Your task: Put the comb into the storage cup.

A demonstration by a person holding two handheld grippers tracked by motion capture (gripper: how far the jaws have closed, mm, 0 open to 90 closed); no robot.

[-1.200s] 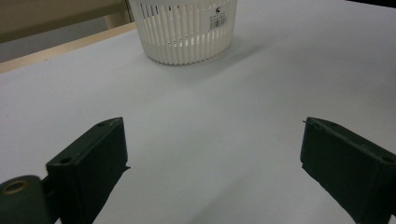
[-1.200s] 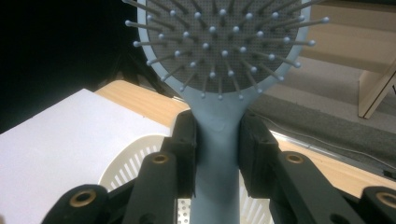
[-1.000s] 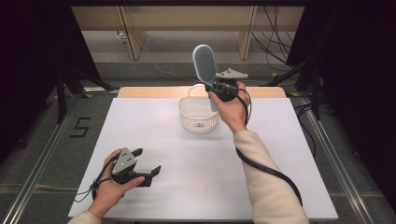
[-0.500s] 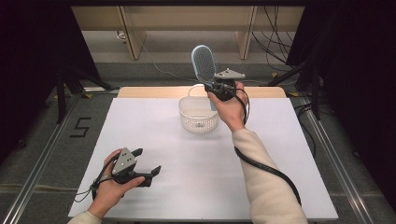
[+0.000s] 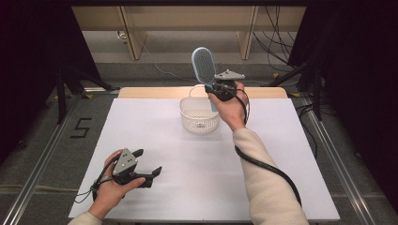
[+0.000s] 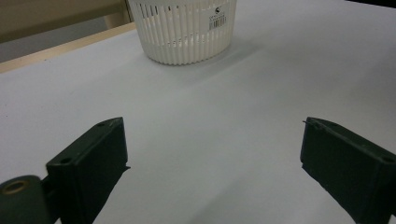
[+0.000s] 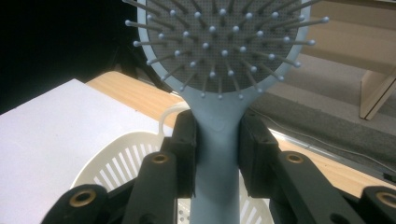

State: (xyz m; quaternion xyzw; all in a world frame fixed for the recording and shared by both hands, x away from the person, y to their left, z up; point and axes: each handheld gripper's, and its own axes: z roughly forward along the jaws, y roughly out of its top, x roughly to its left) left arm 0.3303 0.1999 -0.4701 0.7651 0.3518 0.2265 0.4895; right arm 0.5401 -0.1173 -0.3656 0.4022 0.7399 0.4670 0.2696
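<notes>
— What is the right tool doing?
— It is gripping the brush by the handle, jaws pressing both sides, holding it upright above the basket at the far side of the surface.
— And the left tool?
— It is resting near the front edge, jaws spread wide, holding nothing.

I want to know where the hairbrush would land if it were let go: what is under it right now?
Under the hairbrush, clamped at its handle by the right gripper, sits the white slotted basket on the white table. The handle's lower end is hidden behind the gripper and hand.
</notes>
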